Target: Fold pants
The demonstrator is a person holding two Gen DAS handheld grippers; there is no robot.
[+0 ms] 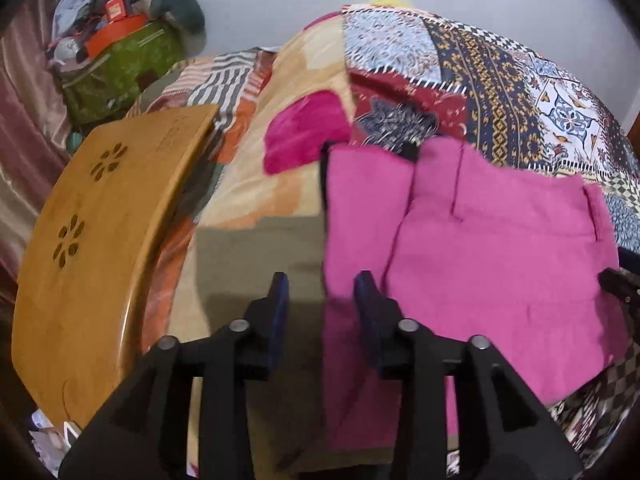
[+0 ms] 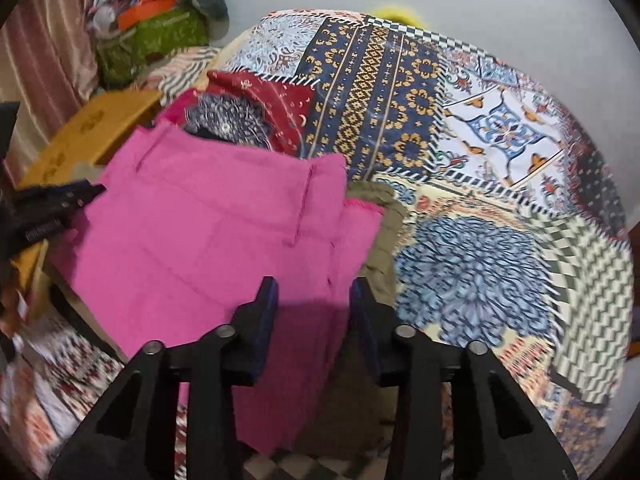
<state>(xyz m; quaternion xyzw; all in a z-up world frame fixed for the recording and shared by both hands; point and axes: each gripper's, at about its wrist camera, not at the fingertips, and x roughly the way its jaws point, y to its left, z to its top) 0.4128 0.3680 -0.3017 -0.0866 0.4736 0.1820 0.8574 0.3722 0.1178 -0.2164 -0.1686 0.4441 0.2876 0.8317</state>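
Both tongs stand spread with nothing pinched: left tongs (image 1: pixel 322 294) hang over the pants' (image 1: pixel 472 248) left edge, one finger above bare bedcover, the other above pink cloth; right tongs (image 2: pixel 313 300) hang over the right edge, where the pink meets an olive cloth (image 2: pixel 380 240) lying under it.

Those pants sit folded on the bed (image 2: pixel 500 160), toward its near edge, waistband and belt loops on the far side. A wooden tray (image 1: pixel 92 240) lies just beside them on the left.

As I judge it, a fold has just been laid down and what counts now is to leave it square. I would lift both tongs straight up, so no finger drags the top layer askew. For the next fold I would take the near corners, one in each tongs, and pinch every pink layer but none of the olive cloth or the bedcover beneath. Then carry both corners together, level, toward the waistband, and set them down edge on edge. On the right the layers look stepped, so I would check there first.
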